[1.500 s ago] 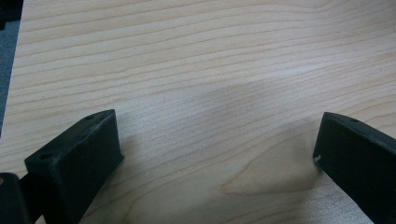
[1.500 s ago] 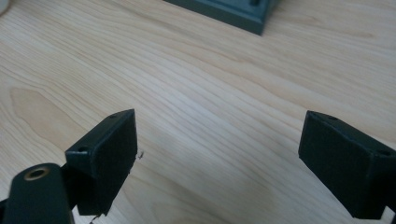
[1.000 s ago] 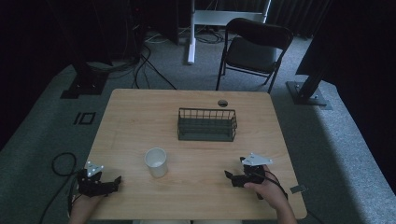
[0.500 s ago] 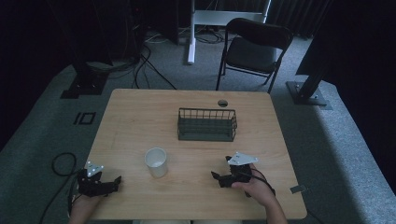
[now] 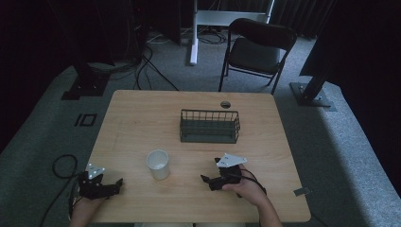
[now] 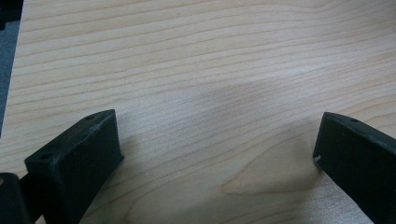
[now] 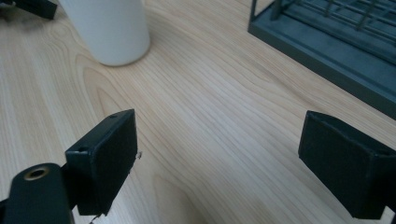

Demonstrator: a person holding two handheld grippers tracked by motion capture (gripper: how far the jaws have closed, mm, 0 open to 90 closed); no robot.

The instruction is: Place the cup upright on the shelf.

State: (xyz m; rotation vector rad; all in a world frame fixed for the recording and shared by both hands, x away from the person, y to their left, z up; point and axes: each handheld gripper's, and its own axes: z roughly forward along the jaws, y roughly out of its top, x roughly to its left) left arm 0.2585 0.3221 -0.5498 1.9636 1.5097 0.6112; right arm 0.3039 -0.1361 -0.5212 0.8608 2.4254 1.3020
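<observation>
A white cup (image 5: 158, 164) stands upright on the wooden table (image 5: 142, 123), left of centre near the front. Behind it, mid-table, sits a dark wire basket (image 5: 209, 126). My right gripper (image 5: 206, 181) is low over the table to the right of the cup, jaws wide open and pointing left toward it, with nothing between them. In the right gripper view the cup (image 7: 109, 28) is ahead at upper left and the basket (image 7: 336, 42) at upper right. My left gripper (image 5: 118, 184) rests at the front left corner, open, over bare wood (image 6: 210, 93).
A dark round hole (image 5: 225, 104) lies in the tabletop behind the basket. A black folding chair (image 5: 257, 49) stands beyond the far edge. Cables (image 5: 61, 165) trail on the floor at left.
My right gripper has slid left across the table toward the cup. The left gripper, cup and basket have not moved.
</observation>
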